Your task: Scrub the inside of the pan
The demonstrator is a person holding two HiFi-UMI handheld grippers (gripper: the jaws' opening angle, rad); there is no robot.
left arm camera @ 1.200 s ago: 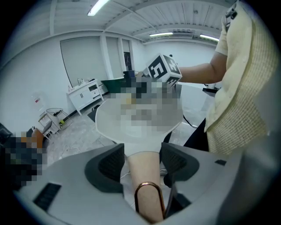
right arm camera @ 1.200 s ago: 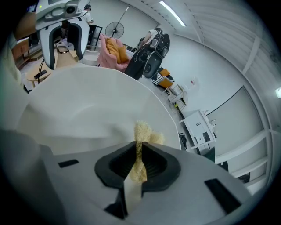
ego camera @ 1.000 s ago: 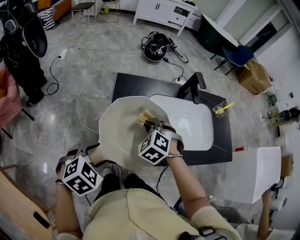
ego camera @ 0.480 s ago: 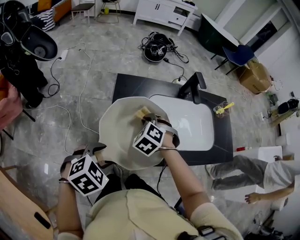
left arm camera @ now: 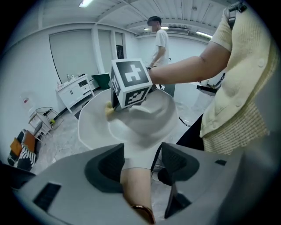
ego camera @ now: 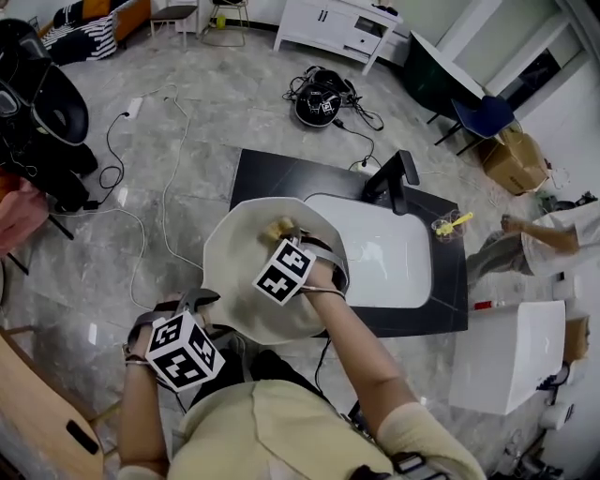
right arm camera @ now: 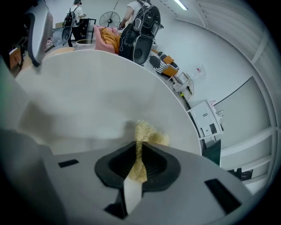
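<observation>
Holding the white pan [ego camera: 234, 267] by its handle [left arm camera: 135, 180], we have our left gripper [ego camera: 199, 302] squeezed tight on it. Our right gripper [right arm camera: 139, 154] pinches a yellow sponge [right arm camera: 147, 132] against the pan's inside, over the dark counter [ego camera: 267, 173] beside the sink [ego camera: 384, 253].

Black counter [ego camera: 267, 173] on the grey stone floor [ego camera: 206, 122], a white sink basin [ego camera: 384, 253] set into it, and a black faucet [ego camera: 392, 180] at the back edge. A cup holding something yellow [ego camera: 445, 226] sits at the counter's right end. Beyond: tangled black cables [ego camera: 319, 98], a white cabinet [ego camera: 333, 28], a blue chair [ego camera: 483, 117] and a cardboard box [ego camera: 514, 159].
</observation>
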